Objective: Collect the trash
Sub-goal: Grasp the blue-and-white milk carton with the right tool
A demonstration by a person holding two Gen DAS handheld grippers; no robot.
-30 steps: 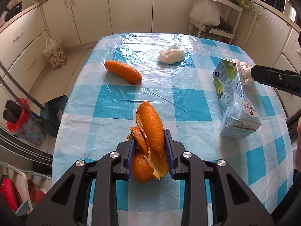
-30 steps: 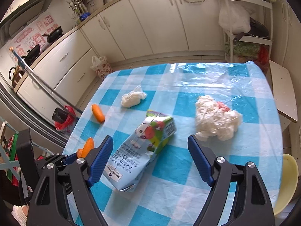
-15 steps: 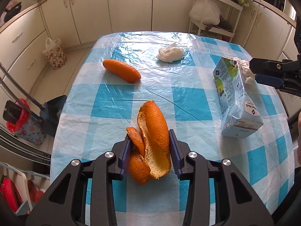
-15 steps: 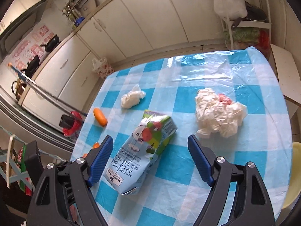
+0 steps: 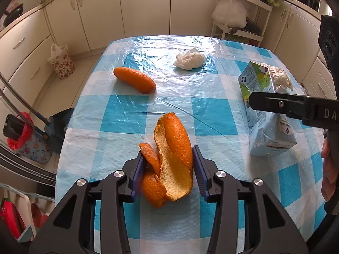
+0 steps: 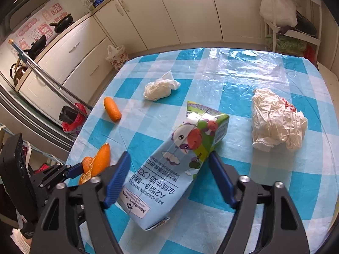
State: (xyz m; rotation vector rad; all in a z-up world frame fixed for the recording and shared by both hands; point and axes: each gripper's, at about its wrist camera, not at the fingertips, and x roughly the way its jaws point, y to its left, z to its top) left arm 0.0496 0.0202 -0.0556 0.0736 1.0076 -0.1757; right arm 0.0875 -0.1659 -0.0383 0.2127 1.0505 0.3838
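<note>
**Right gripper lowered over carton; left jaws released around peel**

Since the earlier frames we see the right gripper (image 6: pixel 169 177) come down over the milk carton (image 6: pixel 180 169), its jaws having just been closing, while the left gripper (image 5: pixel 167 169) keeps its place and its jaws have just been opening around the curled orange peel (image 5: pixel 169 158).

We list the items from largest to smallest. The table (image 6: pixel 275 201) carries a blue-and-white checked cloth under clear plastic film. The milk carton lies on its side near the front, between the right gripper's blue pads — the jaws stand wide, and we cannot tell whether either pad touches the carton. The crumpled white bag (image 6: pixel 277 122) lies to the right of the carton, apart from it. The curled orange peel rests on the cloth at the left edge, standing between the left gripper's half-open pads; the right pad is at the peel's side, the left pad just beside a smaller curl — no firm grip is visible. A white tissue wad (image 5: pixel 189 60) lies farther back. A second orange piece (image 5: pixel 134 82) lies left of the tissue wad, well apart from it.
</note>
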